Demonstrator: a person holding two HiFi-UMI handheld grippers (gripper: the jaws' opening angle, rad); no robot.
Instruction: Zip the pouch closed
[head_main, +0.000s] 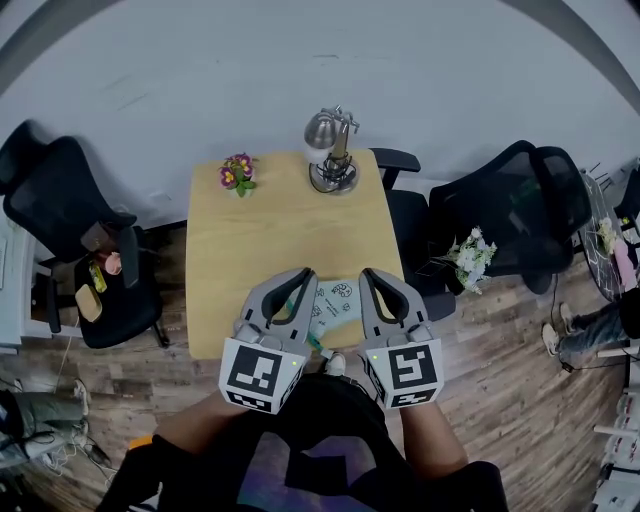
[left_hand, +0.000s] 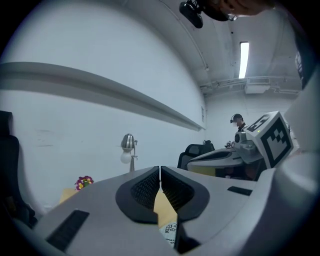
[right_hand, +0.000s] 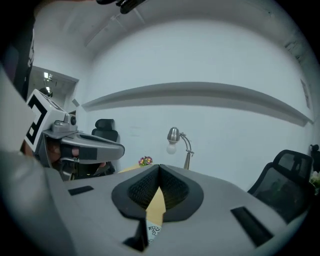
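Pouch (head_main: 335, 303): white with small prints, flat on the table (head_main: 260, 235) by its near edge. Seen in the gap between the two grippers and below both, partly covered by them in the head view. Zip state not readable.

Left gripper (head_main: 303, 280): jaws closed pad to pad, nothing clamped. Only tabletop and a bit of the pouch's print showing underneath in the left gripper view. Held above the table, pointing nearly level toward the far wall.

Right gripper (head_main: 370, 280): jaws also pressed together, empty. Same strip of table and pouch print under the tips in the right gripper view. Just beside the left gripper, roughly parallel to it, marker cubes at the rear toward the person.

Ahead of the jaw tips, at the table's far edge: desk lamp (head_main: 330, 150) beyond the right gripper, small flower pot (head_main: 238, 172) beyond the left gripper, apart from each other.

Off to the left gripper's side: black office chair (head_main: 70, 225). Off to the right gripper's side: second black chair (head_main: 520, 205), white flowers (head_main: 468, 255) near it. Wood floor (head_main: 500, 370) all around.
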